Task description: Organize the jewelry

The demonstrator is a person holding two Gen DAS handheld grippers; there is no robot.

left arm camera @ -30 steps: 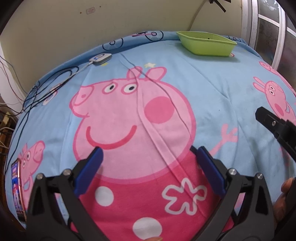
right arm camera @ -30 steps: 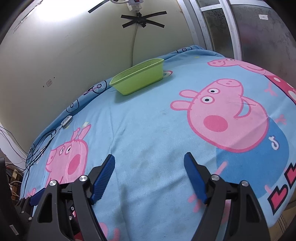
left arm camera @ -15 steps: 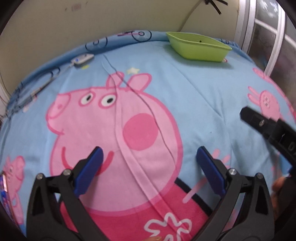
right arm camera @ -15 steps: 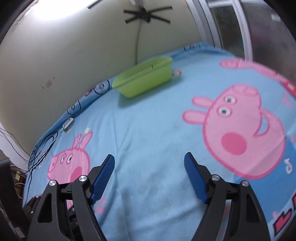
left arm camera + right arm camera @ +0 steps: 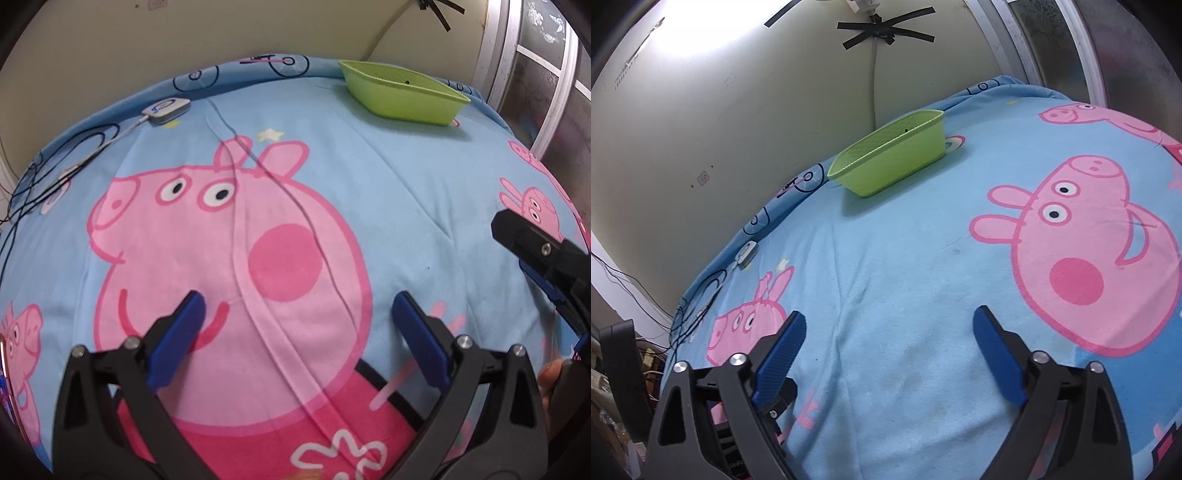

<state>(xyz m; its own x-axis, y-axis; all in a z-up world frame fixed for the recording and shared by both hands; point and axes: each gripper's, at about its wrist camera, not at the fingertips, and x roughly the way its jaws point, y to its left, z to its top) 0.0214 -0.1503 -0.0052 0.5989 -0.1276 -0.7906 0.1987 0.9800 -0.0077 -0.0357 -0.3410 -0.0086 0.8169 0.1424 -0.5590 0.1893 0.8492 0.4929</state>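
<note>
A lime-green plastic basket (image 5: pixel 402 94) (image 5: pixel 890 162) stands at the far edge of the bed, close to the wall. No jewelry shows on the blanket or in either gripper. My left gripper (image 5: pixel 297 299) hovers open over the large pink pig print, nothing between its blue pads. My right gripper (image 5: pixel 890 314) hangs over plain blue blanket, its jaws opening and empty. One black finger (image 5: pixel 535 251) of the right gripper juts in at the right edge of the left wrist view.
A pig-print blue blanket (image 5: pixel 905 258) covers the bed. A small white device (image 5: pixel 166 109) with a cable lies at the far left, beside several dark cables (image 5: pixel 55 173). The cream wall is behind and a window frame (image 5: pixel 554 74) at the right.
Both grippers have drifted a little across the blanket. The right gripper's jaws stand wider apart than before. The left gripper's jaws are unchanged.
</note>
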